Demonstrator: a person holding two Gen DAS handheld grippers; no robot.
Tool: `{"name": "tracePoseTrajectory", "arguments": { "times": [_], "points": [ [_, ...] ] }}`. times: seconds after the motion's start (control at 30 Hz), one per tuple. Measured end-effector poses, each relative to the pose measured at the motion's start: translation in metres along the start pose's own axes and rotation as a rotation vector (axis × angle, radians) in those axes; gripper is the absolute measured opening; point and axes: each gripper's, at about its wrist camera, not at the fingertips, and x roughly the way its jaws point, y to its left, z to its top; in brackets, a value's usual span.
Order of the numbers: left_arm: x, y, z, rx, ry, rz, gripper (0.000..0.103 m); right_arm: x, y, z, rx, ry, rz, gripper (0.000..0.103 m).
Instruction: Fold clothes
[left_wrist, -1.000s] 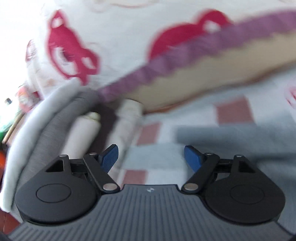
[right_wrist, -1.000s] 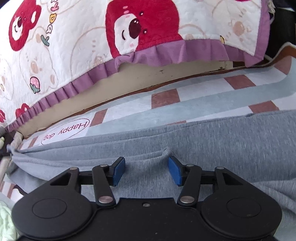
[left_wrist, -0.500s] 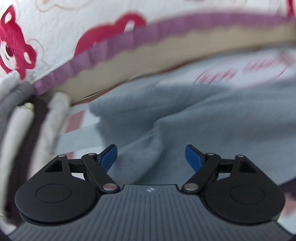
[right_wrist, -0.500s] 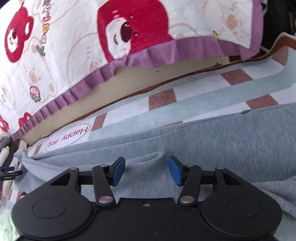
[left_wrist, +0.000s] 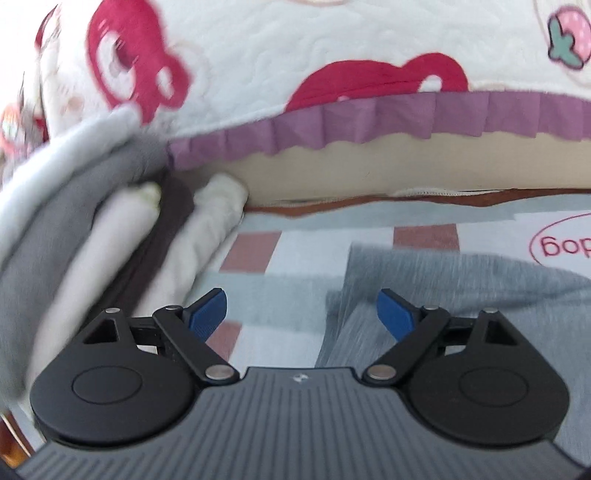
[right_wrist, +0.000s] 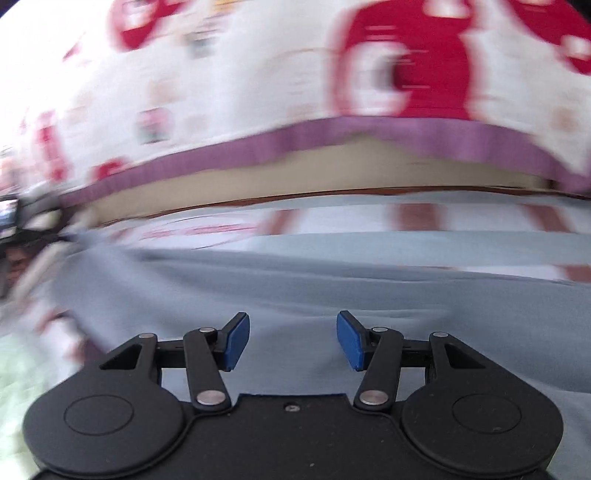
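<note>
A grey garment (left_wrist: 443, 288) lies spread on a checked mat (left_wrist: 295, 251). In the left wrist view its left edge runs just inside the right blue pad (left_wrist: 393, 317). My left gripper (left_wrist: 301, 314) hovers over that edge with its jaws opening and nothing pressed between them. In the blurred right wrist view the same grey garment (right_wrist: 295, 288) fills the lower half. My right gripper (right_wrist: 293, 339) stands open above the cloth, with nothing gripped.
A stack of folded clothes (left_wrist: 92, 229), grey, white and dark, lies at the left on the mat. Behind runs a bed edge with a white cover printed with red bears (left_wrist: 332, 74) and a purple frill (left_wrist: 406, 122). Pale green fabric (right_wrist: 22, 387) shows at the lower left.
The left view swung right over the grey garment, then back left to its edge beside the folded stack. The right view swung left and is now blurred. The left jaws stand wider.
</note>
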Motion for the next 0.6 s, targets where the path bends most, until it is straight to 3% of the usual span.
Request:
{"name": "tracePoseTrajectory", "arguments": {
  "times": [0.17,0.3,0.4,0.57,0.6],
  "points": [
    [0.004,0.037,-0.034,-0.133,0.014,-0.157,0.089,0.051,0.091,0.050,-0.196,0.026,0.234,0.058],
    [0.017,0.046,-0.052,-0.223,0.011,-0.300,0.090,0.119,0.166,0.094,-0.339,0.079,0.332,0.060],
    [0.029,0.039,-0.046,-0.226,-0.001,-0.328,0.091,0.176,0.214,0.114,-0.413,0.145,0.356,0.061],
    [0.046,0.032,-0.024,-0.256,-0.031,-0.423,0.090,0.250,0.265,0.123,-0.474,0.242,0.302,0.061],
    [0.050,0.029,-0.023,-0.254,-0.005,-0.452,0.076,0.259,0.270,0.123,-0.485,0.251,0.292,0.061]
  ]
}}
